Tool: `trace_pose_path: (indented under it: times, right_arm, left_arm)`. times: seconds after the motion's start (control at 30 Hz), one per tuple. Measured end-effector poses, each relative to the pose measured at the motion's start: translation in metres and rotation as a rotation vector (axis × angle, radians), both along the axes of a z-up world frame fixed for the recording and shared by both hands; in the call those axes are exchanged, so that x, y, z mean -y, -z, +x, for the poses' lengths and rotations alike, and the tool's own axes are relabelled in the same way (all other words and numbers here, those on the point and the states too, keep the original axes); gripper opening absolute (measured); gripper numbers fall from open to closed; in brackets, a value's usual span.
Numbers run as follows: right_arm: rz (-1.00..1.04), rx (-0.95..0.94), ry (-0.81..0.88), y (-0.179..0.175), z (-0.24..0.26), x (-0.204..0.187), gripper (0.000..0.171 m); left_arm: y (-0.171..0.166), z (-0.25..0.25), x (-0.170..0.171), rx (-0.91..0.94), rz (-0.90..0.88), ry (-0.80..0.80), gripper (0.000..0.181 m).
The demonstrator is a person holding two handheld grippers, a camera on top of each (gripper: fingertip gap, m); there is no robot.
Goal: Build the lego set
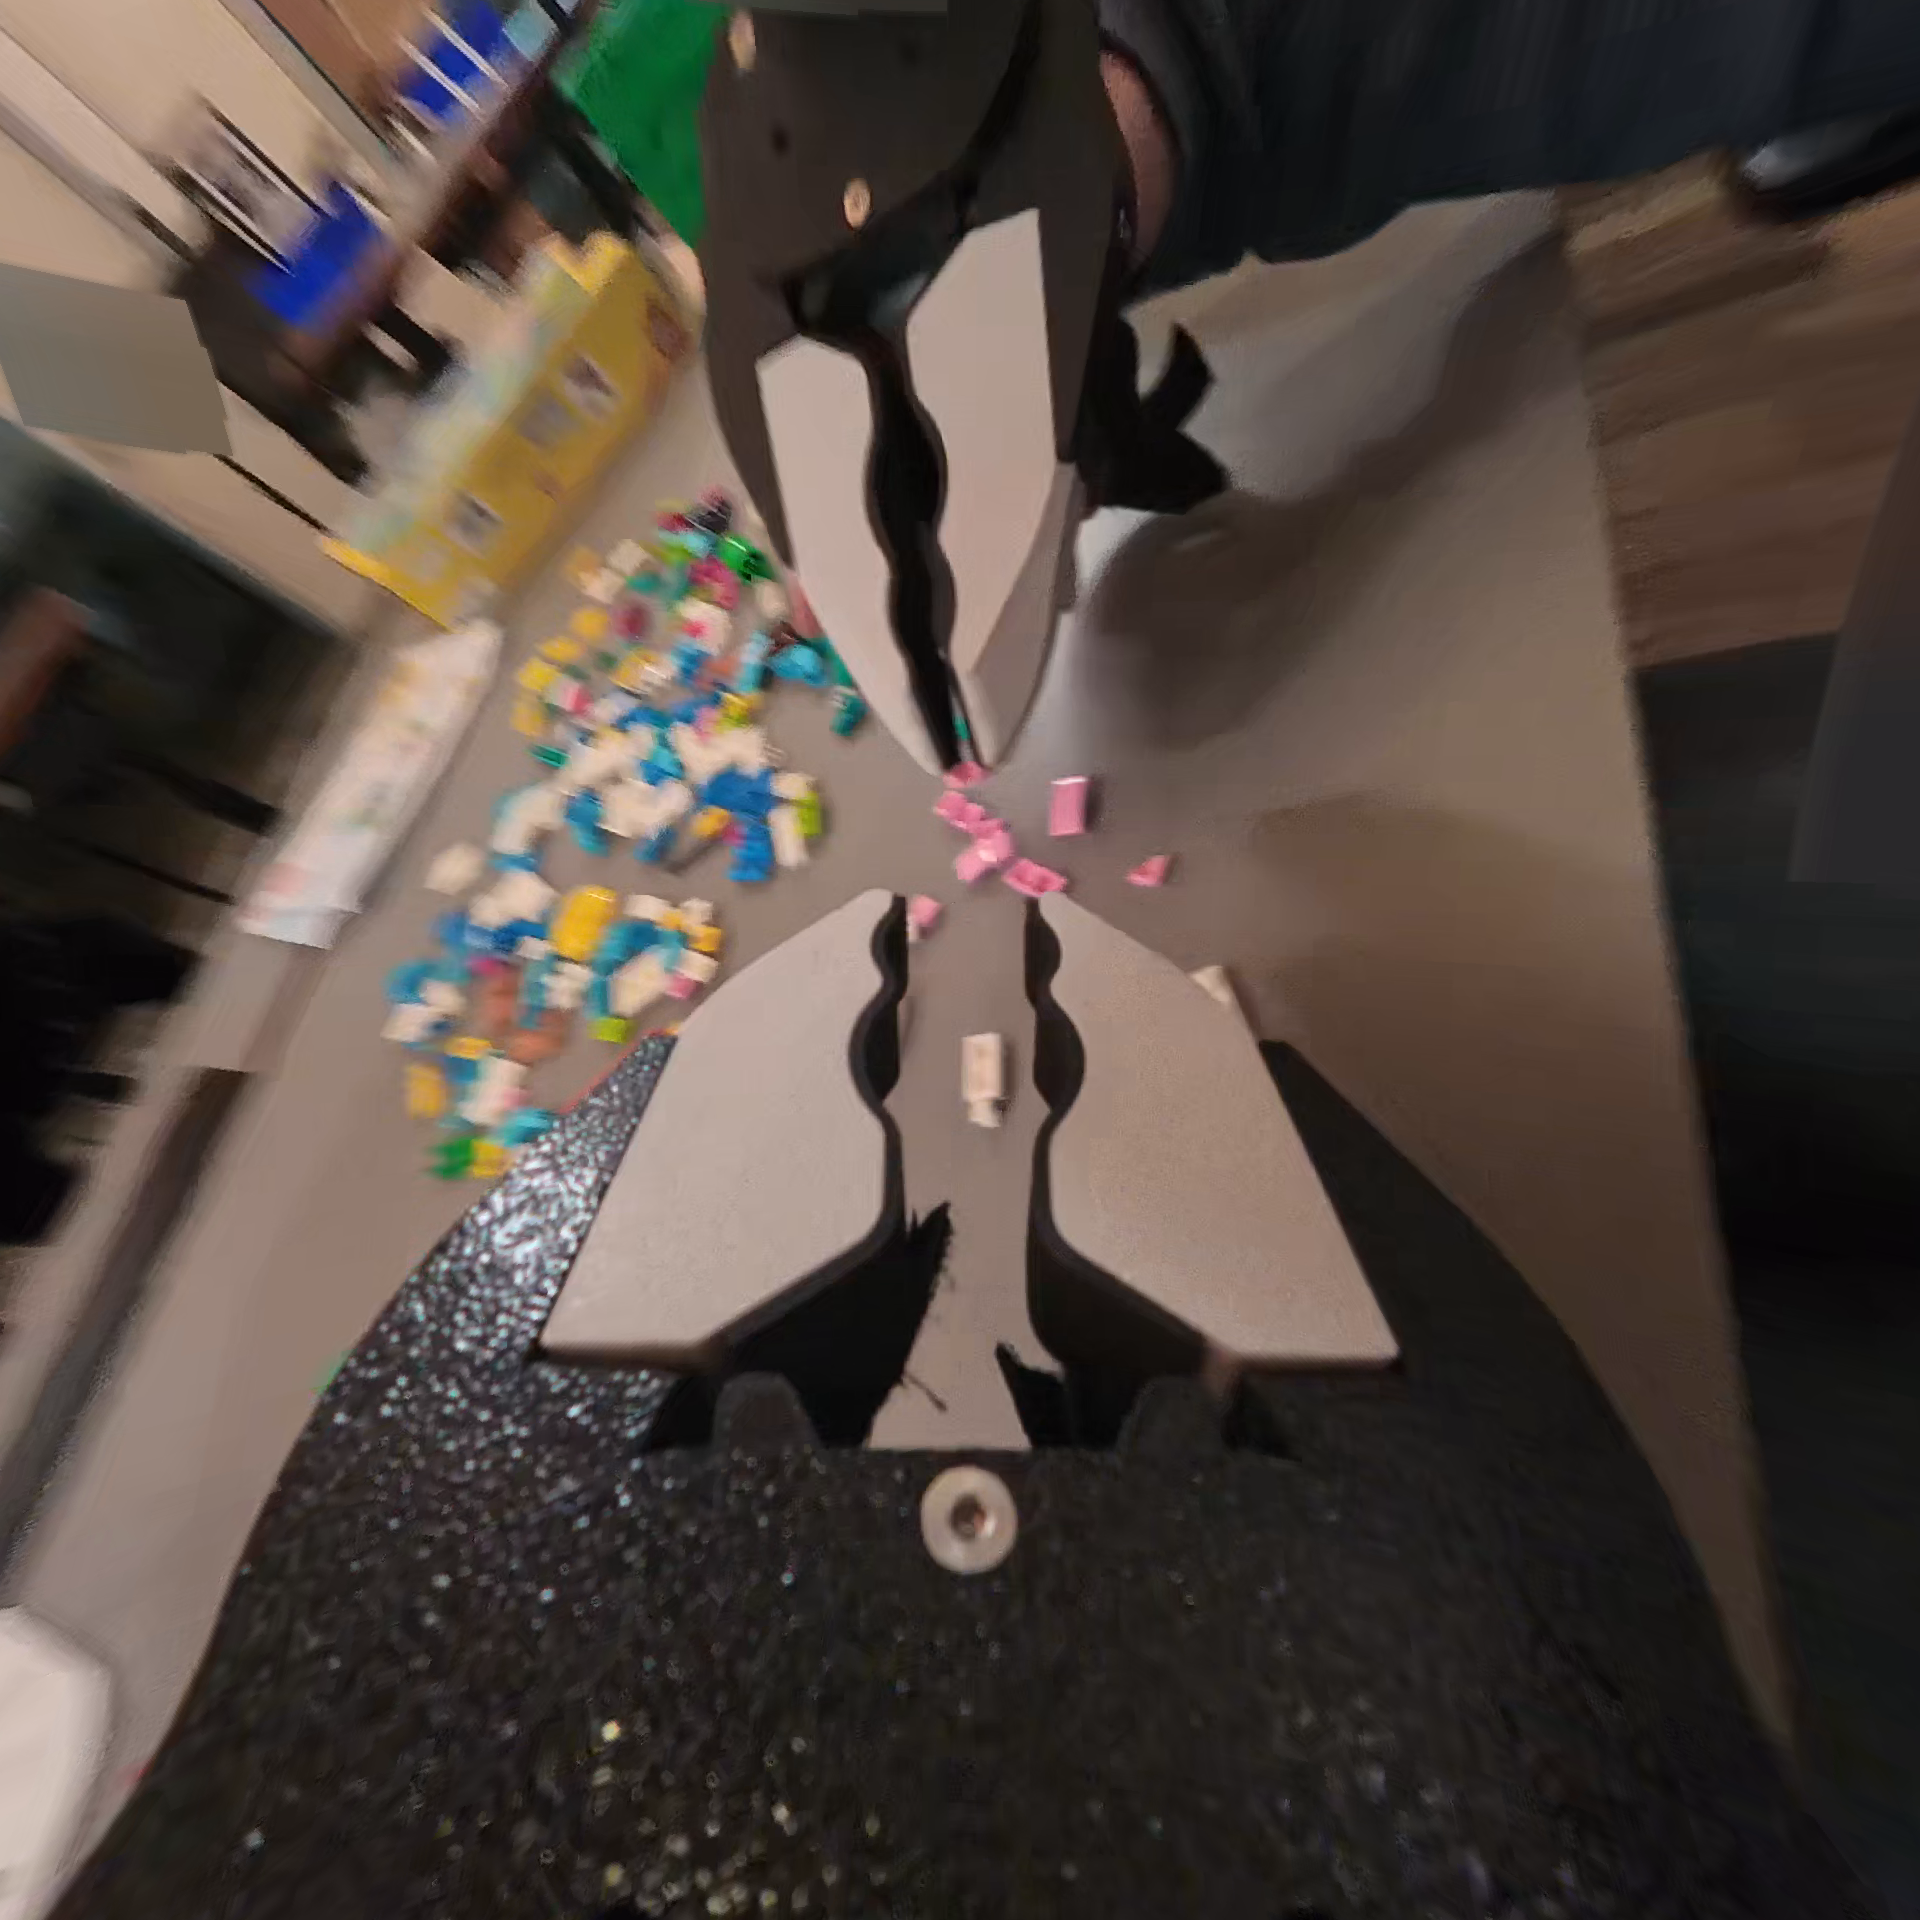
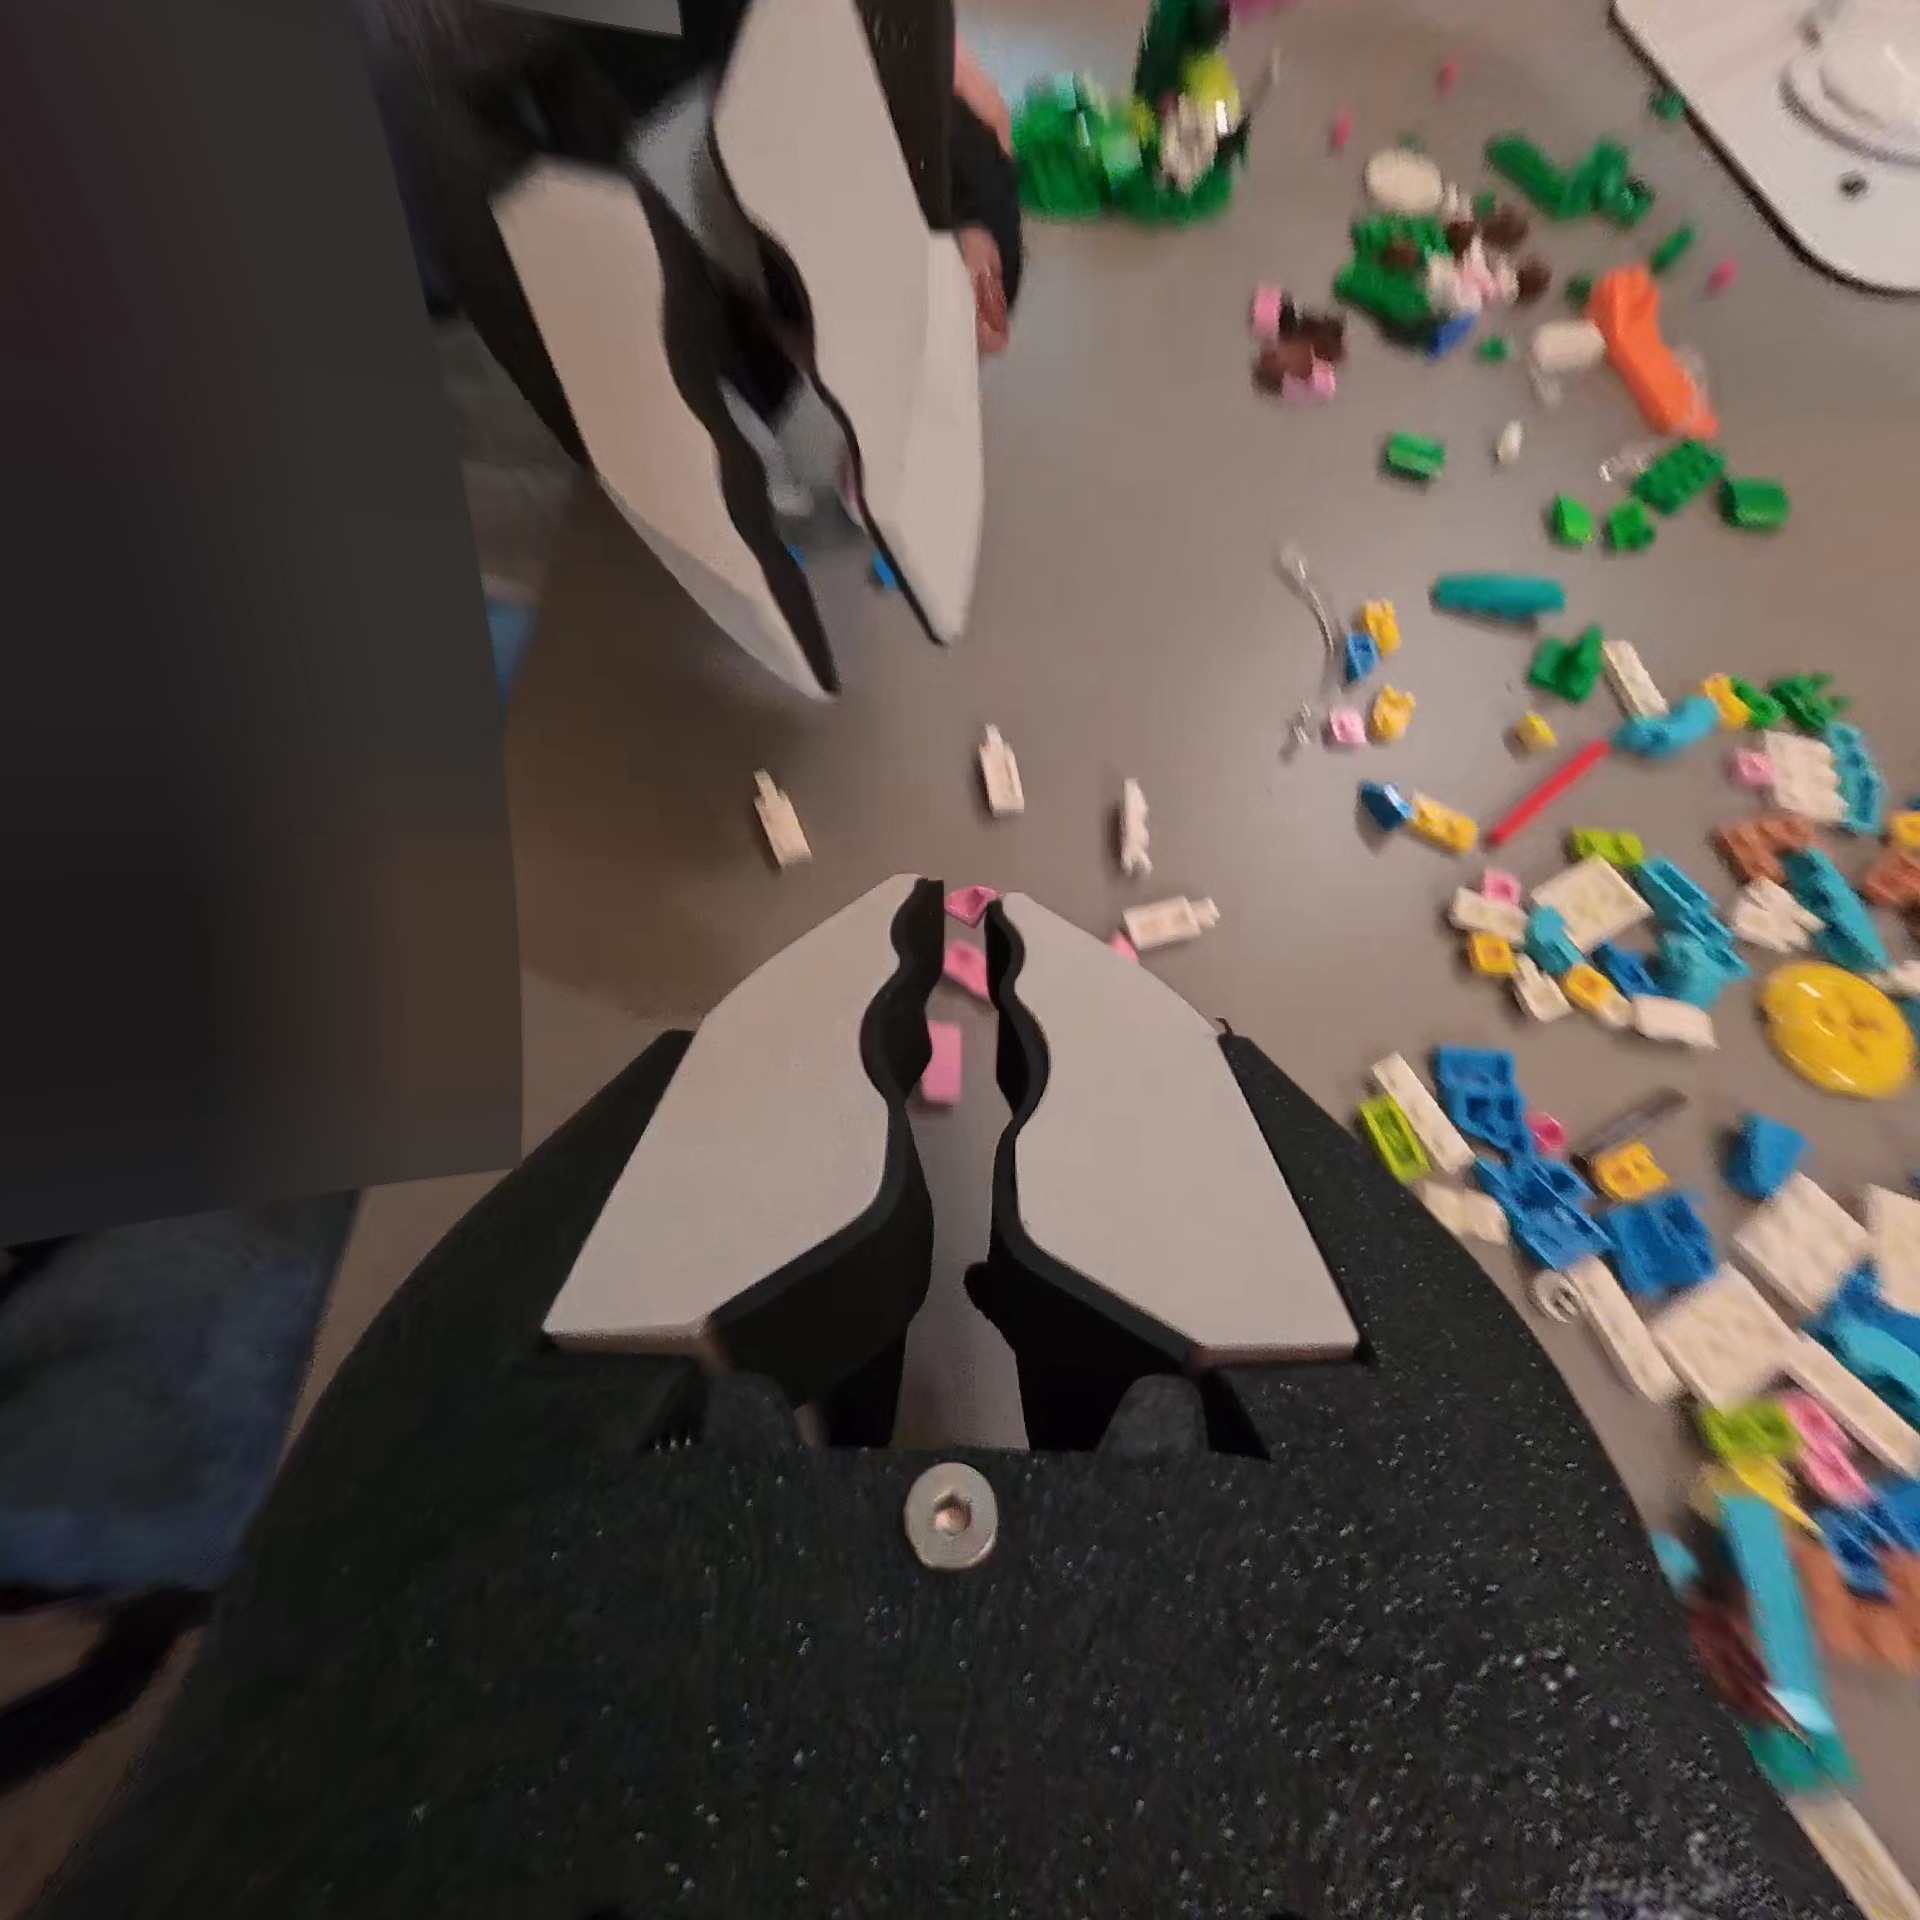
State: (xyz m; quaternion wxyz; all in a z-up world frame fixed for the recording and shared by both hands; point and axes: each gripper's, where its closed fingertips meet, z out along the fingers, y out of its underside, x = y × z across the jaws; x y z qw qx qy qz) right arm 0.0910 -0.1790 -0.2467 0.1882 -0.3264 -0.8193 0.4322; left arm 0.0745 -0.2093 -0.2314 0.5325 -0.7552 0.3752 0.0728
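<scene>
My right jaws [image 2: 961, 896] nearly closed over the pink pieces [image 1: 987, 836] on the worktop [image 2: 1143, 540], nothing clearly held; left jaws [image 1: 961, 914] parted, empty, just opposite

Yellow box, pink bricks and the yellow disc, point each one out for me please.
yellow box [image 1: 540, 436], left wrist view, on its broad yellow side.
pink bricks [image 1: 987, 842], left wrist view, on the middle of the cluster.
yellow disc [image 2: 1834, 1029], right wrist view, on its flat top face.
</scene>
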Motion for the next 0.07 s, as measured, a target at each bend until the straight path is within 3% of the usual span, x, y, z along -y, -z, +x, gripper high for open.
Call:
trace_pose_path:
  times: [0.07]
  right_arm:
    - [-0.147, 0.004, -0.043, -0.0072, -0.0004, 0.0126, 0.007]
  left_arm:
    - [-0.0078, -0.0001, 0.0005, -0.155, 0.144, 0.019, 0.022]
